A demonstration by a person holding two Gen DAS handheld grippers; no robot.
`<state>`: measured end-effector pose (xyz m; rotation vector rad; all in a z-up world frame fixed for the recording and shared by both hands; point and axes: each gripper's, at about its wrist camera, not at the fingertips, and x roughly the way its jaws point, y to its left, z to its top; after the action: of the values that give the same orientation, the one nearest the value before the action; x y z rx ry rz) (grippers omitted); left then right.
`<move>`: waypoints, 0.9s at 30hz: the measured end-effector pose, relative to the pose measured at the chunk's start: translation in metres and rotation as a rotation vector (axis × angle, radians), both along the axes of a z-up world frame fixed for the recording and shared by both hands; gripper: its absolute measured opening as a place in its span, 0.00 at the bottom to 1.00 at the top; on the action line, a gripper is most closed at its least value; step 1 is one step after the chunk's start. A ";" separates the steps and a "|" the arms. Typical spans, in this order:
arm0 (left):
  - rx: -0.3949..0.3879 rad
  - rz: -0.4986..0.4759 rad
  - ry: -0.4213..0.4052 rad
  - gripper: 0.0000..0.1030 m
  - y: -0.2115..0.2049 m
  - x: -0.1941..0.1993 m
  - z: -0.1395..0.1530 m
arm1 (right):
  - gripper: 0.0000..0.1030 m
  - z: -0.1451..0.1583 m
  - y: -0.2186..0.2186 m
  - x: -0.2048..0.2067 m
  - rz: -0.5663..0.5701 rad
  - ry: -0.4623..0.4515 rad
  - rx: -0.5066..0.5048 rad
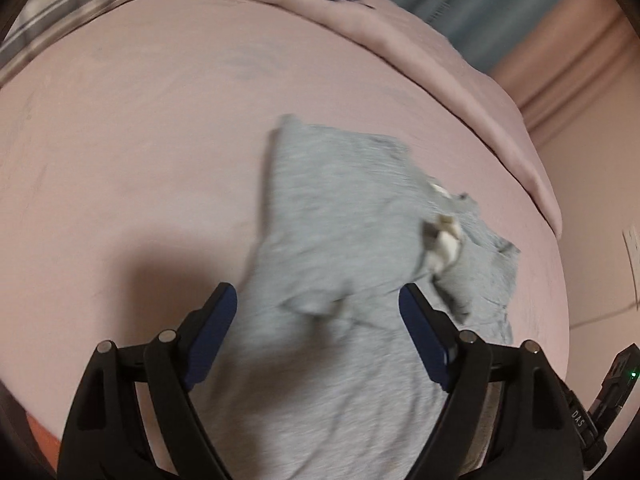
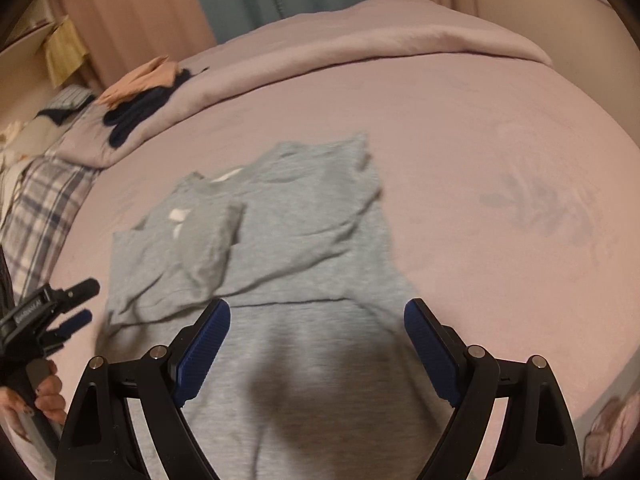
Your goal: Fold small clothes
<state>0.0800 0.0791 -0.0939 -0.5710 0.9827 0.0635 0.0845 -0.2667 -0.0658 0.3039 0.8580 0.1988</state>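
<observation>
Left wrist: left claw [image 1: 318,306] spread wide, empty, over near hem of grey T-shirt [image 1: 344,240] on pink bed [image 1: 120,140]. Right wrist: right claw [image 2: 317,320] equally splayed above it; looks light, limp, best pinched at hem corners.

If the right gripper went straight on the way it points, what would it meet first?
Most likely the grey shirt lying on the pink bedsheet; the open right gripper points down at it, though depth is unclear.
</observation>
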 end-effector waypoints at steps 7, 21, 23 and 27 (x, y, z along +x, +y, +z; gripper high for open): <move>-0.008 0.072 0.037 0.81 0.026 -0.026 -0.013 | 0.86 0.004 0.035 0.012 0.078 0.012 -0.055; 0.039 0.052 0.025 0.85 0.028 -0.033 -0.010 | 0.86 0.014 0.066 0.016 0.131 -0.004 -0.116; 0.043 0.038 0.023 0.85 0.027 -0.035 -0.009 | 0.86 0.014 0.066 0.017 0.130 -0.005 -0.119; 0.024 0.034 0.009 0.86 0.026 -0.038 -0.005 | 0.86 0.015 0.069 0.017 0.128 -0.005 -0.124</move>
<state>0.0415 0.1056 -0.0989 -0.5658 0.9799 0.1081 0.1015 -0.1980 -0.0505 0.1328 0.8811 0.2644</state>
